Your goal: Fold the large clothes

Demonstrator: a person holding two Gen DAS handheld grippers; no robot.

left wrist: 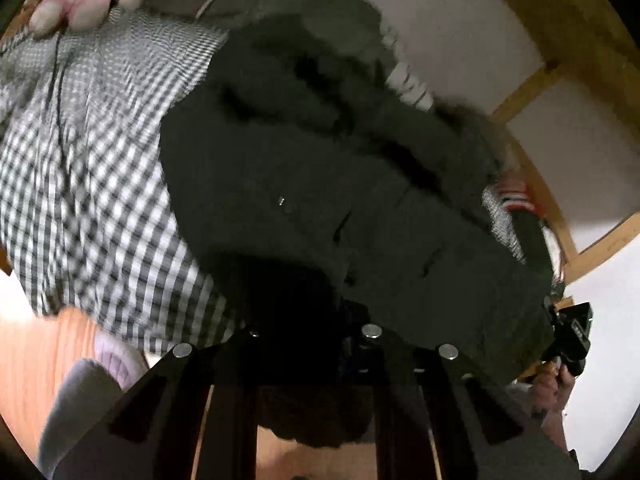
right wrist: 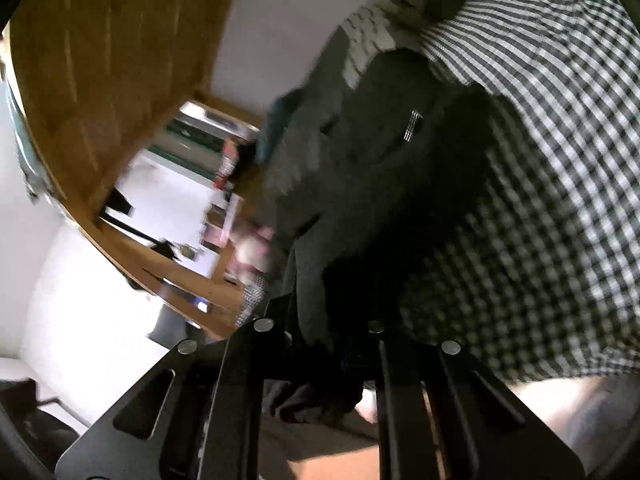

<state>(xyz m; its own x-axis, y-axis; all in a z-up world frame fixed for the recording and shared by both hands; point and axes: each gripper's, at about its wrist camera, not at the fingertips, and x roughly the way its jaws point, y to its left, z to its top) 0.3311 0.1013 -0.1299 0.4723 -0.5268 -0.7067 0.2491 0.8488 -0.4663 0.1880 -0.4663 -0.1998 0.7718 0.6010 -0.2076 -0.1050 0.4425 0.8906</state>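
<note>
at the bottom of the left wrist view, left gripper (left wrist: 320,320), jaws drawn narrow and pinched on an edge of the dark green garment (left wrist: 320,184), fingertips buried in the cloth and not visible. a bunched fold of that garment sagging between the black finger bars. beyond, the dark cloth lifted and filling the middle, blurred; behind it a black-and-white checked shirt (left wrist: 92,168), cut off at the left edge. far right, another gripper body and a hand (left wrist: 554,384), partly cut off.

at the bottom of the right wrist view, right gripper (right wrist: 320,340), jaws likewise narrow, clamped on the dark green garment (right wrist: 360,184), tips hidden in shadow and fabric. past it the checked shirt (right wrist: 540,184) on the right, smeared; wooden framing (right wrist: 100,92) and white wall on the left, details unreadable.
</note>
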